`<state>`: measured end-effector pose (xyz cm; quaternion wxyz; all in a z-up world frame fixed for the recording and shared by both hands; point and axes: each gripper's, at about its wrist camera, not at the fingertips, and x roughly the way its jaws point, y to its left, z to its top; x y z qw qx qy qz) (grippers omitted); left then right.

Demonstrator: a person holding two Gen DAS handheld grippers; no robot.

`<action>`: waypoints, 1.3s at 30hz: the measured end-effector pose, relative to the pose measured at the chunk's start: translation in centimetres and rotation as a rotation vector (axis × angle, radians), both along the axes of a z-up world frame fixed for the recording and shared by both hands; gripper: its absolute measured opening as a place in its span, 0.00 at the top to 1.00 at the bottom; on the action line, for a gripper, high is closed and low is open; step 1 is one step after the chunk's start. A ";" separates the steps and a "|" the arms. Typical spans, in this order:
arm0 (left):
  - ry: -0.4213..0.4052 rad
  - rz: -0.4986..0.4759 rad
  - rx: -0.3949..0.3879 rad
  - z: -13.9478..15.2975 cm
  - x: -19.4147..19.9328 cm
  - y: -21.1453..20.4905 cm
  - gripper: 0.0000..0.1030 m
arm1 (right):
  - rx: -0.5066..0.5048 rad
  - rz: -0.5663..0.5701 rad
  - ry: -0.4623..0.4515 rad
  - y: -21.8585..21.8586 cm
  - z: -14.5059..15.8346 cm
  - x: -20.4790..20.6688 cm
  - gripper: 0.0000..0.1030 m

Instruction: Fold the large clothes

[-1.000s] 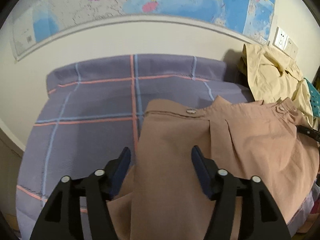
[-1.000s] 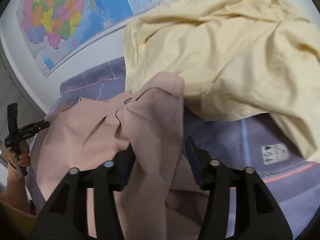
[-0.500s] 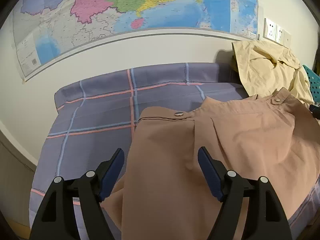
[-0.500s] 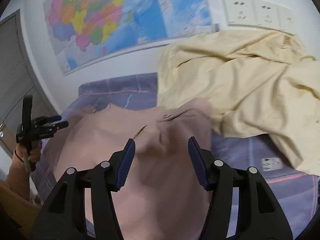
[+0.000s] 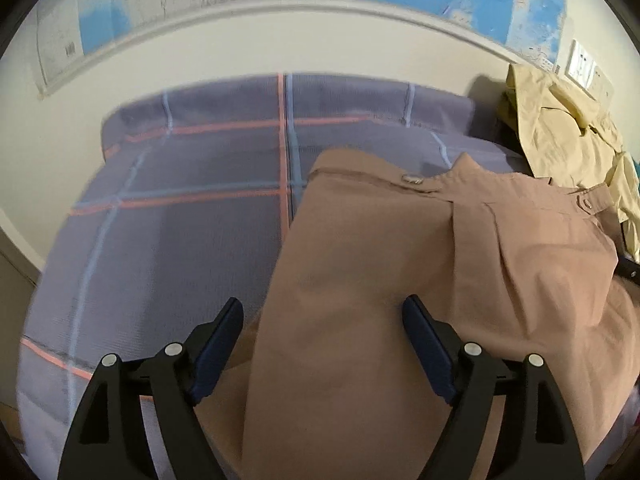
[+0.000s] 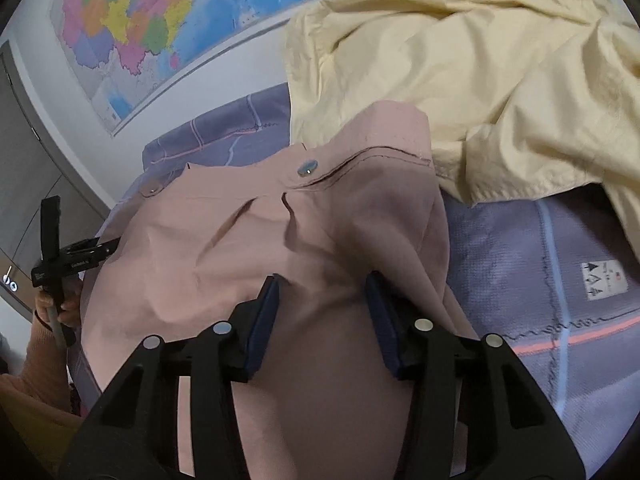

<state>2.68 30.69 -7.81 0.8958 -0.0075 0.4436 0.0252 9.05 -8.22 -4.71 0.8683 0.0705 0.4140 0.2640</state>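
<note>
Tan trousers [image 5: 400,264] spread on plaid purple bedcover [image 5: 180,200], left hand-held gripper [image 5: 322,332] opening, released, straddling the trouser edge, right hand-held gripper [image 6: 322,300] closing around a fabric ridge, pads not yet pressing, yellow shirt [image 6: 480,80] beside

Wall map [image 5: 500,4], coloured regions and blue sea, hangs on the pale wall far ahead of the left claw; also up and left of the right claw [image 6: 152,36].

Purple-grey bedspread [image 5: 180,200] with orange and light-blue grid lines spreads ahead and left of the left claw, and right of the right claw [image 6: 520,300]. White care label [image 6: 604,280] sewn onto it, right of the right claw.

White wall sockets [image 5: 584,66] far ahead-right of the left claw.

Grey door or cabinet panels [image 6: 24,168] far left of the right claw; detail blurred.
</note>
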 end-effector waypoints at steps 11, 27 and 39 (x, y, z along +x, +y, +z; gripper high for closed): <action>-0.063 -0.009 0.055 2.5 -3.5 -2.4 0.23 | 0.010 0.041 -0.085 -0.4 2.9 -3.9 0.45; 0.011 -0.002 -0.031 -0.8 -4.8 -1.7 0.17 | -0.017 0.037 -0.019 0.2 -0.3 -4.3 0.41; -0.104 -0.019 0.014 1.9 -8.4 -3.1 0.17 | 0.025 0.107 -0.092 0.3 2.6 -8.0 0.40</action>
